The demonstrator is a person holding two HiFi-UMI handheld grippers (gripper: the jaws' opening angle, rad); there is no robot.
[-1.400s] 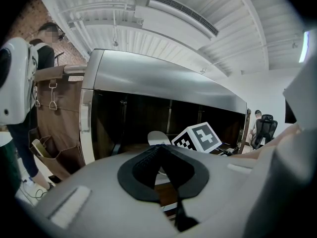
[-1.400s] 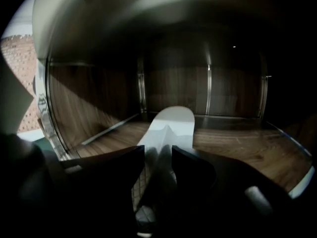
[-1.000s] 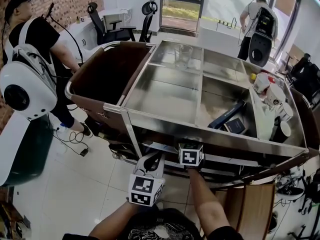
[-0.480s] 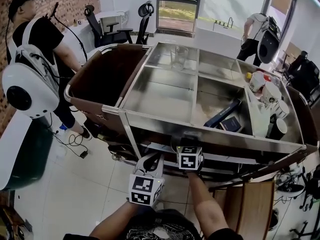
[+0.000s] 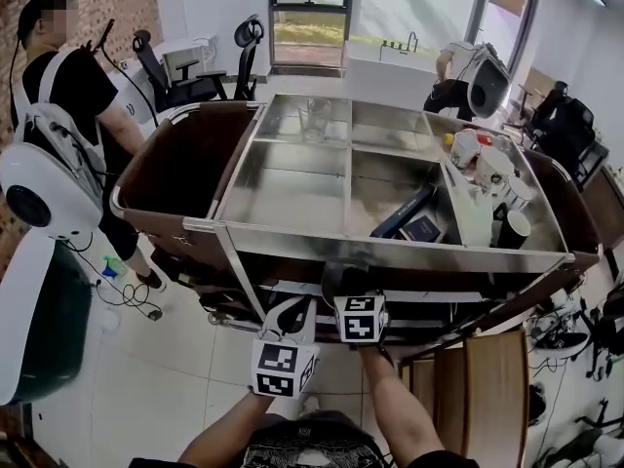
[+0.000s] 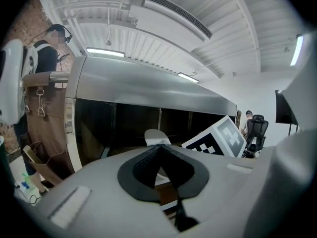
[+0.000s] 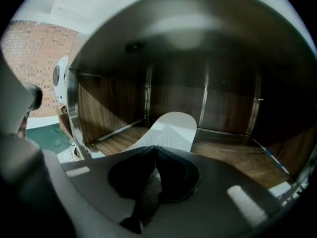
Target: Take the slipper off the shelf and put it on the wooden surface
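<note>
Reaching under the cart [image 5: 390, 253] is shown, with the task judged barely begun. The right gripper [image 7: 156, 148] is held inside the shelf [image 7: 225, 155], its jaws pressed together. The near edge of the slipper [image 7: 171, 128] meets their tips and is judged to be pinched there, though the contact itself is not plainly resolved. The rest of the slipper lies ahead of the jaws on the shelf's wood, so nothing has yet been taken off.

The left gripper [image 6: 158, 147] is kept outside the shelf, jaws closed on nothing, with the slipper seen well ahead of them.

Withdrawal, transfer and placing remain to be done. A wooden surface [image 5: 495, 388], right of and behind the right jaws, is taken as the goal.

Clearance is limited by the steel underside close above the jaws and by uprights [image 7: 204, 108] ahead of them. Cups [image 5: 485, 167] on the cart top and a person [image 5: 68, 96] far left are clear of the path.
</note>
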